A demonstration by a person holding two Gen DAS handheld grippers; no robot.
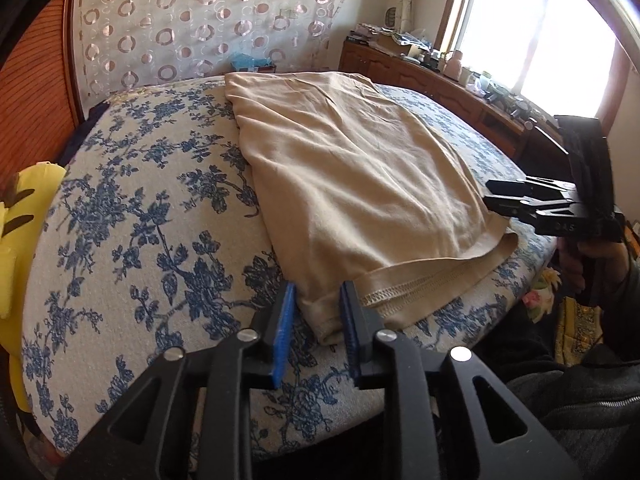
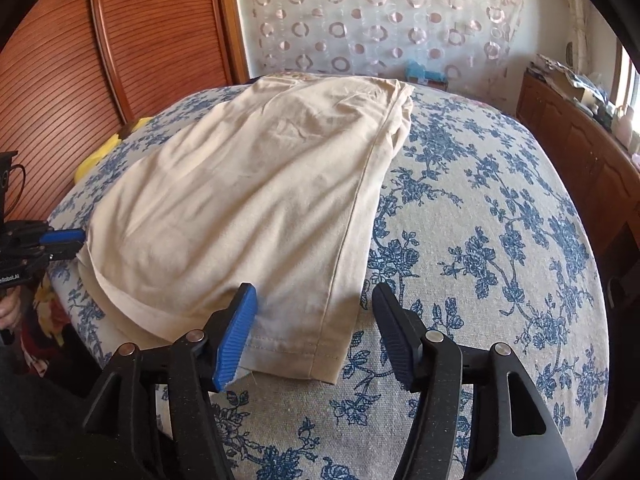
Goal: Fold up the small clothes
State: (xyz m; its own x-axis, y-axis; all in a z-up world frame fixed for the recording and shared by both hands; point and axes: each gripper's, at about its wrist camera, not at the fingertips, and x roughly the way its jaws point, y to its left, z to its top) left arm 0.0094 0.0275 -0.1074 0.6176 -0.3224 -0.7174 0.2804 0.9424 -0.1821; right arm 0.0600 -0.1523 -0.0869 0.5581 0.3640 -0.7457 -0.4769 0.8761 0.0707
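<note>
A beige folded garment [image 1: 352, 176] [image 2: 240, 200] lies flat on a bed with a blue floral cover [image 1: 140, 240] [image 2: 480, 240]. My left gripper [image 1: 318, 288] sits at the garment's near left corner. Its blue pads stand a little apart, with the hemmed corner lying between them on the bed. My right gripper [image 2: 314, 292] is at the near right corner, jaws wide. Its left finger is over the hem and its right finger is over bare cover. Each gripper shows in the other's view: the right gripper [image 1: 488, 194] at the garment's right edge, the left gripper [image 2: 80, 244] at the left edge.
A yellow soft toy [image 1: 24, 240] [image 2: 96, 156] lies at the bed's left side. Behind are a ringed curtain [image 1: 200, 20] and a slatted wooden door [image 2: 60, 80]. A cluttered wooden cabinet [image 1: 440, 80] [image 2: 580, 140] runs along the right under a bright window. A person's hand [image 1: 580, 264] holds the right gripper.
</note>
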